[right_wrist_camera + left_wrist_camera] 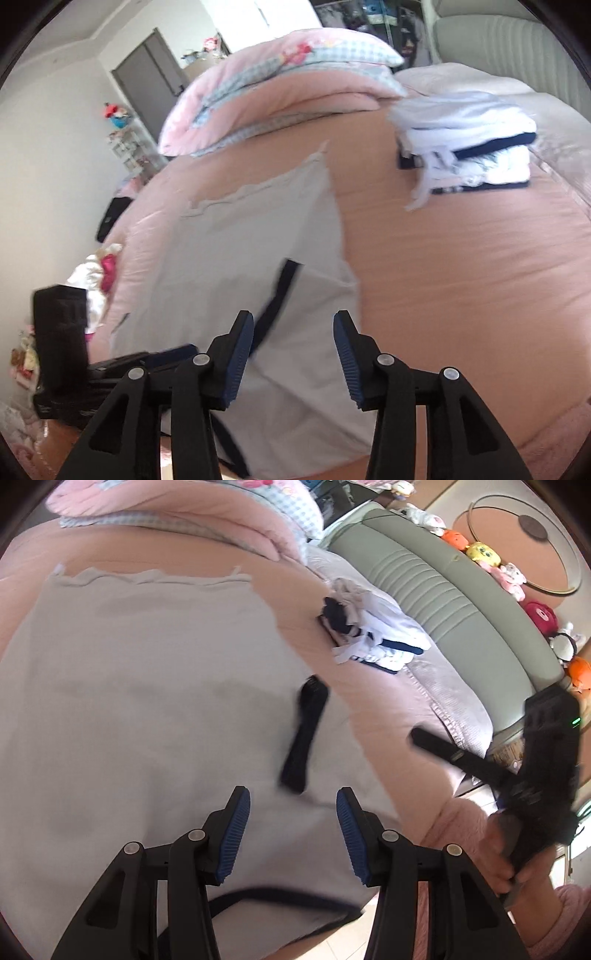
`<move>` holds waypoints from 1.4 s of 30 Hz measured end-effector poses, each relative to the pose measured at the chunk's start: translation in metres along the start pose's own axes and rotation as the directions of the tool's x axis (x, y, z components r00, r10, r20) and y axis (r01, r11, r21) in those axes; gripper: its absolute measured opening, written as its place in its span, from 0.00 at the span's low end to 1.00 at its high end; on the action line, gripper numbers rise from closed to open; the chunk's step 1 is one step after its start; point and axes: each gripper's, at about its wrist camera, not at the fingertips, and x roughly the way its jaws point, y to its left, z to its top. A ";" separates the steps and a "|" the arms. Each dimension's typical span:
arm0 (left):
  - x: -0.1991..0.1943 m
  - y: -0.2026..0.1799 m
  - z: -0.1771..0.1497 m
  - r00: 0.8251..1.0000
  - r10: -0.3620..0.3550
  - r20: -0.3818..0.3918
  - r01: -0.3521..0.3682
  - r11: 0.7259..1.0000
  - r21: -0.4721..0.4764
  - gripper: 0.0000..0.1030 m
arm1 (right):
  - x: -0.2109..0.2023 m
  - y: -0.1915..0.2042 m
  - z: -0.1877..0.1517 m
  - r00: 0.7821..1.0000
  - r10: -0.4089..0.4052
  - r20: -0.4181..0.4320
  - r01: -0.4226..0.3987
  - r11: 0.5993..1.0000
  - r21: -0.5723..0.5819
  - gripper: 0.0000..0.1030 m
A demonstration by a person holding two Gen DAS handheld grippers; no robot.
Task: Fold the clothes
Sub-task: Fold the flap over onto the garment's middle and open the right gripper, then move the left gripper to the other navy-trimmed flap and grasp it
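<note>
A pink-sheeted bed (461,258) carries everything here. At its head end lies a rolled pink and checked quilt (280,85), and beside that, toward the grey-green padded headboard (436,590), sits a stack of folded clothes (469,147) in white and navy, well apart from the garment being worked on. A row of plush toys (491,561) lines the ledge behind the headboard, and a dark bag (110,218) rests at the far side of the bed. The task's thing is a pale grey garment (147,701), spread flat on the sheet in front of both tools; its long axis runs from the near edge of the bed away toward the quilt, with a wavy ruffled hem (147,578) at the far end and a dark navy-trimmed edge (280,895) at the near end. A navy strap (304,734) lies across the cloth on the right part of it, slanting along the same general direction. Nothing lies on the cloth besides that strap. The left gripper (293,834) hangs over the near part of the garment with its jaws spread apart and nothing between them. The right gripper (293,354) is likewise above the garment's near right portion, jaws parted and empty; in the left wrist view it appears blurred off the right side, held by a hand (517,860) in a pink sleeve.
</note>
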 end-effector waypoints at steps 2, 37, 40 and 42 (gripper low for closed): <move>0.021 -0.006 0.007 0.999 0.035 -0.027 -0.035 0.999 0.010 0.44 | 0.014 -0.024 -0.007 0.994 -0.074 -0.084 0.078 0.996 0.041 0.43; -0.007 0.007 -0.023 0.967 0.248 -0.053 -0.238 0.961 0.144 0.10 | 0.011 -0.005 -0.057 0.975 -0.124 -0.182 0.107 0.989 -0.100 0.44; -0.004 0.001 -0.017 0.980 0.194 -0.034 -0.186 0.970 0.158 0.10 | 0.014 0.010 -0.051 0.985 -0.107 -0.133 0.096 0.991 -0.091 0.44; 0.011 -0.003 -0.008 0.985 0.168 -0.047 -0.159 0.975 0.156 0.10 | 0.014 0.011 -0.048 0.983 -0.121 -0.139 0.111 0.990 -0.082 0.44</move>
